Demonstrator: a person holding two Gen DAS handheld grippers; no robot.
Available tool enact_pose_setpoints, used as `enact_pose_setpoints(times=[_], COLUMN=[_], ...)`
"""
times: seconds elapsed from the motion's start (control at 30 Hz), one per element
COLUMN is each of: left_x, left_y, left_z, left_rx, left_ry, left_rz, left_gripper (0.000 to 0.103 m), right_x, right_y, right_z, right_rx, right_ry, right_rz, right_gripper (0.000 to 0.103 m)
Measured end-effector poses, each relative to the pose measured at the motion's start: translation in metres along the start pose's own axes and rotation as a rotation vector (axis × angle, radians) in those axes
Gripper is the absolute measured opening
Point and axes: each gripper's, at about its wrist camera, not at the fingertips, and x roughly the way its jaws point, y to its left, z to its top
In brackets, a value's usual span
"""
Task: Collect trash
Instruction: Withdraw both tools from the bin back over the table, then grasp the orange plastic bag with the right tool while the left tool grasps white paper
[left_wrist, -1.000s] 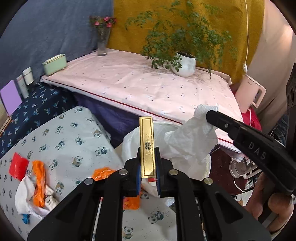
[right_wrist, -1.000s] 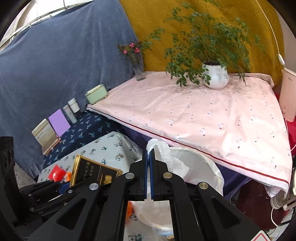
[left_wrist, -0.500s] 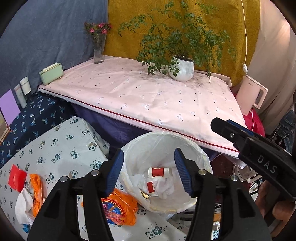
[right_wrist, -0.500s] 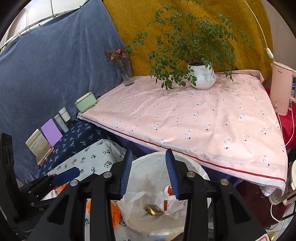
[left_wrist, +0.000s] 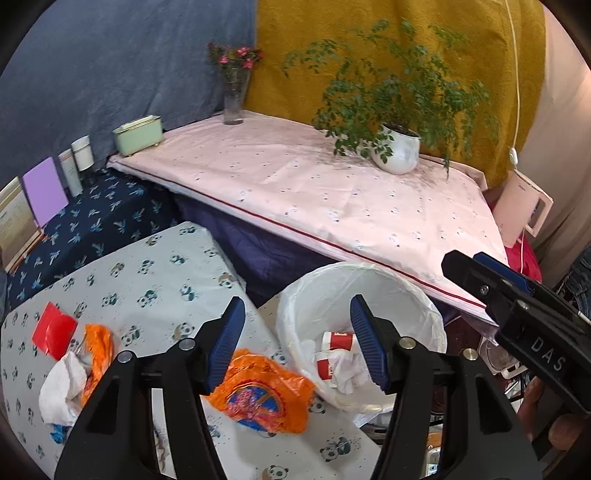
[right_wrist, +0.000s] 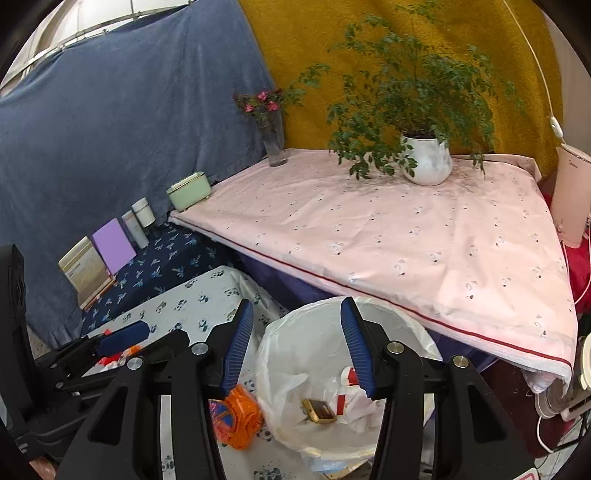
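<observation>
Both claws have let go since a second ago: the gold box that the left claw (left_wrist: 297, 339) was pinching and the white tissue that the right claw (right_wrist: 297, 343) was clamping are now lying in the bin. The left claw is hanging with its blue-padded jaws spread wide and nothing between them, over the near rim of the white-lined trash bin (left_wrist: 424, 306). The right claw is likewise gaping wide and carrying nothing, poised above the same bin (right_wrist: 402, 317).

Inside the bin, the gold box (right_wrist: 319, 410) is lying flat on the liner, just beside crumpled white tissue (right_wrist: 360, 408) and red-and-white paper cups (left_wrist: 338, 340).

Trash is still waiting on the panda-print tabletop (left_wrist: 155, 273): an orange plastic wrapper (left_wrist: 264, 397) is sitting at the tabletop's edge, touching the bin's outer side, below the left claw. Farther left, a red square packet (left_wrist: 53, 330), a second orange wrapper (left_wrist: 96, 349) and a wad of white tissue (left_wrist: 61, 387) are lying bunched together, well apart from the bin.

Behind, a potted plant (left_wrist: 399, 153) and a vase of flowers (left_wrist: 233, 98) are standing on the pink-covered tabletop (left_wrist: 314, 195).
</observation>
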Motion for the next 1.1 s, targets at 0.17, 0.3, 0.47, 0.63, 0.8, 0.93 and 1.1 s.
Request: enact_pose_setpoints(times=[0.17, 0.3, 0.47, 0.63, 0.8, 0.93, 1.1], left_x=[-0.012, -0.023, -0.034, -0.045, -0.053, -0.057, -0.061], left_y=[0.031, 0.061, 0.100, 0.135, 0.168, 0.193, 0.219], left_z=[-0.011, -0.024, -0.045, -0.070, -0.096, -0.117, -0.143], left_rx=[-0.052, -0.115, -0.198, -0.260, -0.337, -0.415, -0.502], left_ry=[-0.004, -0.001, 0.014, 0.024, 0.061, 0.096, 0.132], left_rz=[0.063, 0.113, 0.187, 0.290, 0.339, 0.376, 0.406], left_gripper=[0.061, 0.070, 0.078, 0.089, 0.090, 0.092, 0.092], right_x=[0.004, 0.012, 0.026, 0.041, 0.051, 0.058, 0.067], right_y=[0.023, 0.042, 0.062, 0.082, 0.101, 0.116, 0.132], right_z=[-0.011, -0.022, -0.040, -0.063, -0.082, -0.097, -0.113], right_rx=[-0.038, -0.065, -0.089, -0.109, -0.139, -0.160, -0.179], right_ry=[0.025, 0.054, 0.105, 0.163, 0.207, 0.238, 0.275], right_rz=[0.024, 0.044, 0.057, 0.071, 0.081, 0.092, 0.101], right_gripper=[0.053, 0.055, 0.058, 0.059, 0.059, 0.060, 0.060])
